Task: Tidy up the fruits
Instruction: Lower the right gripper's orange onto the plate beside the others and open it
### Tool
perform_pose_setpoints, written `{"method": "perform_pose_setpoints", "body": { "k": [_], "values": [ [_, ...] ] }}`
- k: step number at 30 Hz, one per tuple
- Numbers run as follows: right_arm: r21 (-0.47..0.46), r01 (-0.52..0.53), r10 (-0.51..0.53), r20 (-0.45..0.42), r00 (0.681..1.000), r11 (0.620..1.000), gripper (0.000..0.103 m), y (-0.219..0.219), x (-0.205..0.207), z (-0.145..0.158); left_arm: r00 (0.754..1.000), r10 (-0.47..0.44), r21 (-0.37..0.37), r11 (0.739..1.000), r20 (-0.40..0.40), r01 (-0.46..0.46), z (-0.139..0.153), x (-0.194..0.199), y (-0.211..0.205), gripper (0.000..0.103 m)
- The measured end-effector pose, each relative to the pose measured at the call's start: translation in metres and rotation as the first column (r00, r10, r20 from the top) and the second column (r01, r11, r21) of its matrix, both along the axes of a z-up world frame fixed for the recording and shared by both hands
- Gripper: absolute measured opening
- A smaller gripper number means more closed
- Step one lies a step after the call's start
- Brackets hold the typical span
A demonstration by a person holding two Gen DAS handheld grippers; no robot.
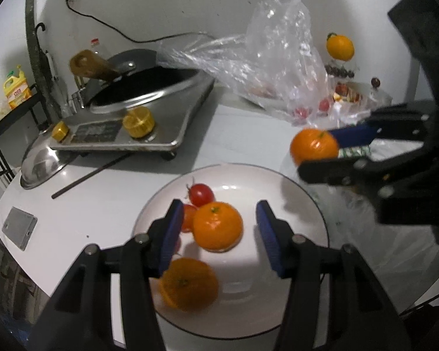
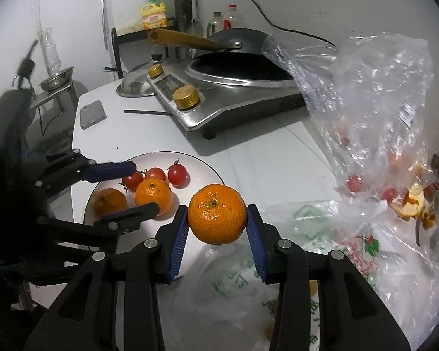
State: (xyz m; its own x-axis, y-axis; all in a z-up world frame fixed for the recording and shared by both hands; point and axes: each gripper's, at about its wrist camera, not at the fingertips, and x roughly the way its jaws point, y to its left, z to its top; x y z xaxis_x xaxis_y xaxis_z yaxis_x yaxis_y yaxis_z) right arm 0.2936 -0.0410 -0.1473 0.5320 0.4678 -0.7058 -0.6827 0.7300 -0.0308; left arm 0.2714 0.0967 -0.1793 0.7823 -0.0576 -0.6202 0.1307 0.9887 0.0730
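While the right gripper (image 2: 217, 228) is clamping a mandarin (image 2: 216, 214) between its blue pads above the printed plastic bag (image 2: 316, 234), the left gripper (image 1: 216, 234) is hovering over the white plate (image 1: 292, 193) with its jaws apart and nothing between them. The plate is carrying two mandarins, one near its centre (image 1: 218, 225) and one at 6 o'clock (image 1: 188, 283), plus cherry tomatoes (image 1: 201, 194) toward 11 o'clock. At 2 o'clock from the plate, a clear plastic bag (image 2: 371, 111) is standing open, holding more cherry tomatoes (image 2: 354, 182).
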Motion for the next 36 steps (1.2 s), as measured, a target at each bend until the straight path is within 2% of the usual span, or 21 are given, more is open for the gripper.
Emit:
{"method": "perform_pose_setpoints", "body": {
  "k": [7,16,36],
  "values": [
    [-0.025,-0.015,0.015,-0.010,1.000,1.000,0.042,0.020,0.010,-0.010,0.998,0.054,-0.027,0.998,0.034,-0.053,0.011,-0.004,0.028,0.053],
    [-0.072,-0.041,0.039,-0.025,0.999,0.997,0.042,0.045,0.025,-0.026,0.988,0.150,-0.074,0.986,0.046,-0.147,0.009,-0.006,0.070,0.053],
    [-0.135,-0.055,0.052,-0.027,0.998,0.989,0.042,0.067,0.033,-0.047,0.988,0.145,-0.135,0.981,0.057,-0.136,0.004,-0.014,0.081,0.053]
  ]
}}
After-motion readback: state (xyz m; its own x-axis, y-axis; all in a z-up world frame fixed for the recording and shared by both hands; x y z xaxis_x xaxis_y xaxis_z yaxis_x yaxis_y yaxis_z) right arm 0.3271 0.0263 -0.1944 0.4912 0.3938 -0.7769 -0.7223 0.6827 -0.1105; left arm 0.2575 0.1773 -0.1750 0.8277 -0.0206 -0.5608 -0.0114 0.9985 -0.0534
